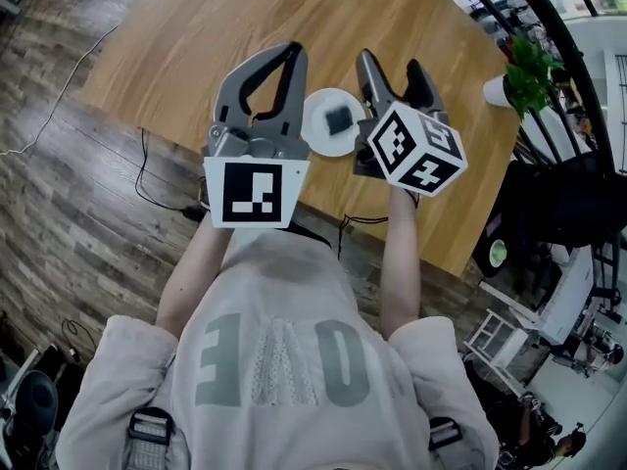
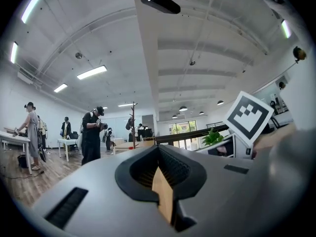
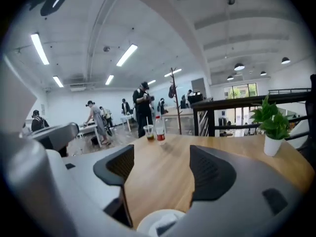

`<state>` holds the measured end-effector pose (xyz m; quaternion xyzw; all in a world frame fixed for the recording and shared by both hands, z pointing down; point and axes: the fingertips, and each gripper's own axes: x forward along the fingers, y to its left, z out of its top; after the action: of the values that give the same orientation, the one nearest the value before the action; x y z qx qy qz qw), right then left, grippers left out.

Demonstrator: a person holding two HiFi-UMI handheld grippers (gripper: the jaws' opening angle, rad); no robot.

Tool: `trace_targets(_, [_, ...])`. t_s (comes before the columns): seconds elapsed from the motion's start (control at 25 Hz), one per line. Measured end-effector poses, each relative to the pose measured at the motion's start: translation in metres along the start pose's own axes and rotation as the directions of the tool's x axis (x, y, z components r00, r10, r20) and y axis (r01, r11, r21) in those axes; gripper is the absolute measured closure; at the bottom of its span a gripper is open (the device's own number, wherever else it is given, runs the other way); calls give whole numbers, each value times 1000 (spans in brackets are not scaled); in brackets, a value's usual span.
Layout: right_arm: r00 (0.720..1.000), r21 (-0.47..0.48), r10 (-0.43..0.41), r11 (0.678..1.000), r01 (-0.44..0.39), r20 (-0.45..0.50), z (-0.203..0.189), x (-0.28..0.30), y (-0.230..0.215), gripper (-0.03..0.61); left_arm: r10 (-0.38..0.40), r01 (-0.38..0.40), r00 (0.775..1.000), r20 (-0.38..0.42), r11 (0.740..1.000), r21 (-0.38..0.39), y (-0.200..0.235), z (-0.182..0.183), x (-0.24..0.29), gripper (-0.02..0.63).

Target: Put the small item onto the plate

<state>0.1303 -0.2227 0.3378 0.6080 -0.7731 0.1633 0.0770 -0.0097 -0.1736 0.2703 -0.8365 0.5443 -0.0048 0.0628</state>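
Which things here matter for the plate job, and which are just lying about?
Job: small dark item, lying on the white plate; right gripper, open and empty.
Lying about: potted plant, bottle, cup.

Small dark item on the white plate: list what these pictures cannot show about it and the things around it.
- Small dark square item: too small in the head view to identify.
- White round plate: right rim hidden behind the open right claw in the head view; cut off by the bottom edge in the right gripper view.
- Wooden table: almost wholly blocked by the shut left claw in the left gripper view.
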Motion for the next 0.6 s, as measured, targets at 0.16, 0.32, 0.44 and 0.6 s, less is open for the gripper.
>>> trace_targets(0.16, [983,-3,-22,1000,23,180,51,-37,15,245,-44,44,998,39,999,-3,-8,19,-1,604])
trace_targets(0.32, [938,-15,-77,996,86,338,88,-82,27,246,-107,109,991,81,994,-21,-17,41,0,604])
trace_targets(0.44, [908,-56,-97,990,131,407,100,-111,32,245,-139,143,983,118,989,-24,-25,60,0,604])
trace_targets(0.6, [857,-23,-191,973,229,478,101,-152,22,270,-184,190,967,174,982,-17,-42,83,0,604])
